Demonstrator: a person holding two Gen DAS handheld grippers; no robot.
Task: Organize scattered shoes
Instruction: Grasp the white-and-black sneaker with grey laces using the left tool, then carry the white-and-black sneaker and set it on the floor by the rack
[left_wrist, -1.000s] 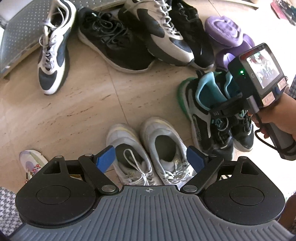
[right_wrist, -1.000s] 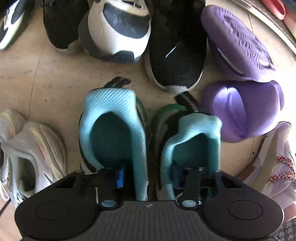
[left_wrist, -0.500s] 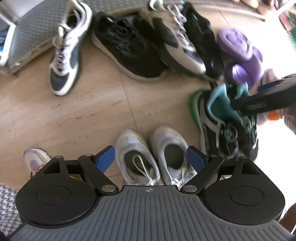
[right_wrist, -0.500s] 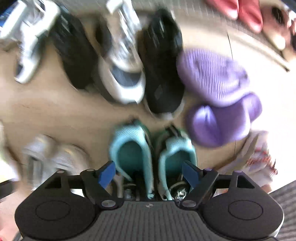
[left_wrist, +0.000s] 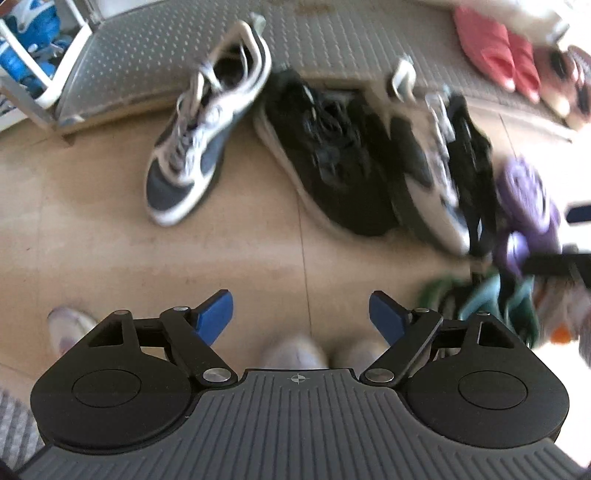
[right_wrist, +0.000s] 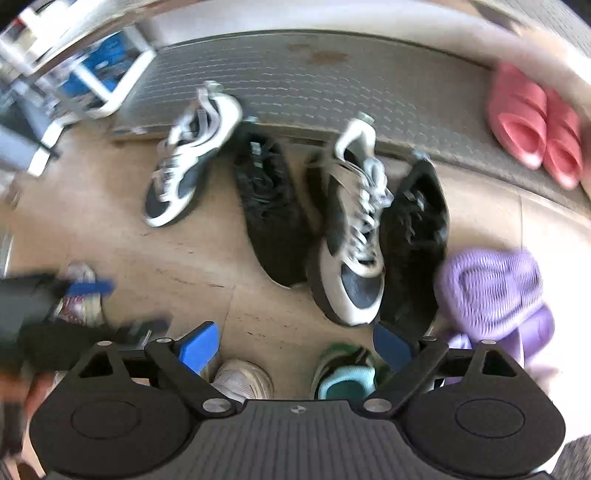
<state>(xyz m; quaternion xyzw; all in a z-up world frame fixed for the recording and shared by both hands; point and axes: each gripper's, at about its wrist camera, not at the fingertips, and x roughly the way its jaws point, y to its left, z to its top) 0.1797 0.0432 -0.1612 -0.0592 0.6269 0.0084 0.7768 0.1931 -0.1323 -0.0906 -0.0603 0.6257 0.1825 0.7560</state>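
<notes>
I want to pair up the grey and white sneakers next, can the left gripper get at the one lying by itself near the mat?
Probably yes. The left gripper is open and empty, with only bare floor between it and that sneaker, which lies apart from the black shoe beside it.

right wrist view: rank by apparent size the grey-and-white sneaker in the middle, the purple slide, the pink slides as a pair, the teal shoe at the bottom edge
1. Grey-and-white sneaker
2. Purple slide and pink slides: look about alike, not ranked; the pink pair lies farther away on the mat.
3. Teal shoe: smallest as seen, but mostly hidden behind the right gripper, so true size is unclear.
</notes>
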